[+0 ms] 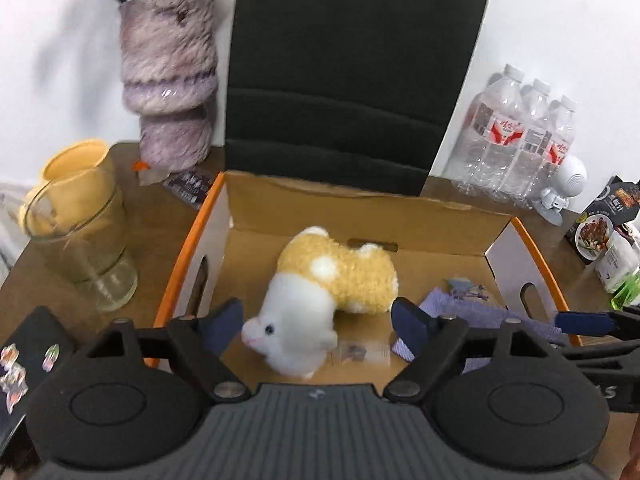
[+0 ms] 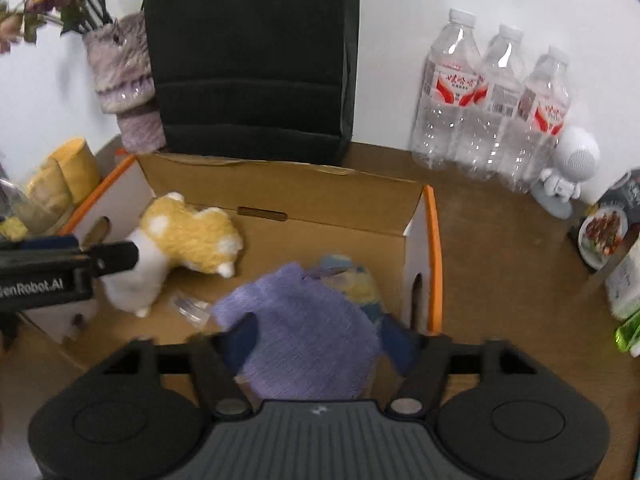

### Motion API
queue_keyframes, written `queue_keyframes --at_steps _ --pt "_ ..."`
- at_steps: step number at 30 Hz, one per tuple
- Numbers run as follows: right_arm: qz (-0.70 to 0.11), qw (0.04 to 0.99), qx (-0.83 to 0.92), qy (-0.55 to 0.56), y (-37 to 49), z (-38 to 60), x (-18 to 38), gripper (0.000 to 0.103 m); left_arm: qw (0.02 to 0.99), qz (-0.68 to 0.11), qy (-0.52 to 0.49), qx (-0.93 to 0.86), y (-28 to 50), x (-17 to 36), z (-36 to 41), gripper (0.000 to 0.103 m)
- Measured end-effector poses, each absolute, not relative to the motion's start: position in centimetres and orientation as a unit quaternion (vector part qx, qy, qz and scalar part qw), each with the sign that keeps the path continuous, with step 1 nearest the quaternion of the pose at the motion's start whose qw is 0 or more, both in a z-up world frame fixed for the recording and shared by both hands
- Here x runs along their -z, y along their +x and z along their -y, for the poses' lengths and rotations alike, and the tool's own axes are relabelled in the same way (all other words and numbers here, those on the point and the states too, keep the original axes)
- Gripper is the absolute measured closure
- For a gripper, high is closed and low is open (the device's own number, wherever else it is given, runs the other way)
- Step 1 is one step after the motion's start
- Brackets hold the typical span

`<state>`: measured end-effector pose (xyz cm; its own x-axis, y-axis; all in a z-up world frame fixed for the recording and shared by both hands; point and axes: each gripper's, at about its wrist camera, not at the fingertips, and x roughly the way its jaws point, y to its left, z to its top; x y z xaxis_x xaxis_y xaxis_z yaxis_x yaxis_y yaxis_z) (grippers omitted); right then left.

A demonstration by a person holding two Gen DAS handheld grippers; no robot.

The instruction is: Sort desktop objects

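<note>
A yellow and white plush toy point(image 1: 332, 280) lies in the open cardboard box point(image 1: 400, 204) with orange edges. Its white head rests between the fingers of my left gripper point(image 1: 316, 324), which is open, with the pads apart from the plush. In the right wrist view a purple knitted pouch point(image 2: 304, 336) lies in the box point(image 2: 280, 176), between and under the fingers of my right gripper point(image 2: 320, 342), which is open. The plush toy point(image 2: 188, 236) sits at the box's left end beside the left gripper's fingertip point(image 2: 116, 258). The right gripper's fingertip point(image 1: 588, 322) shows at the right.
A small clear bag point(image 2: 192, 306) and a blue-yellow item point(image 2: 360, 284) also lie in the box. Behind it stand a black chair back point(image 1: 352, 72), a furry vase point(image 1: 168, 80) and three water bottles point(image 2: 488, 108). Glass and yellow cups point(image 1: 80, 220) stand left; a white figurine point(image 2: 568, 176) and food packets point(image 1: 600, 228) stand right.
</note>
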<state>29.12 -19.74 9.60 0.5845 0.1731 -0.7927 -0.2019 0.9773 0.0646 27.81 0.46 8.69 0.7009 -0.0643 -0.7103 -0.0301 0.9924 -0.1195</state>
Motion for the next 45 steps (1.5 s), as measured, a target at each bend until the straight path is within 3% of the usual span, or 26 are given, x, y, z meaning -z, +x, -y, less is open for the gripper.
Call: queue_keyframes --at_steps 4,8,15,18,24,32,45 --pt "-0.465 0.880 -0.097 -0.001 28.1 19.8 -10.3 0.020 0.914 -0.404 -0.034 0.006 26.6 -10.1 0.1 0.019" --pt "-0.471 0.877 -0.089 0.004 25.8 19.7 -11.0 0.020 0.913 -0.405 -0.039 -0.009 24.1 -11.7 -0.3 0.007" --pt "-0.429 0.900 -0.076 0.015 18.5 20.6 -13.5 0.016 0.929 -0.367 -0.050 0.010 15.8 -14.1 -0.6 0.000" --pt "-0.385 0.919 -0.076 0.026 12.7 21.3 -12.6 0.010 0.942 -0.330 -0.043 0.043 8.9 -13.2 -0.6 0.000" --pt "-0.321 0.938 -0.097 0.084 2.6 21.7 -6.9 0.010 0.955 -0.293 -0.033 0.037 0.4 -7.7 -0.4 0.000" --pt "-0.345 0.934 -0.073 0.054 0.8 20.6 -1.4 0.010 0.944 -0.329 -0.022 0.019 -0.7 -1.9 -1.2 0.000" --pt "-0.332 0.941 -0.071 0.011 0.4 19.5 0.1 0.010 0.940 -0.339 0.003 0.034 0.4 0.0 -0.4 0.000"
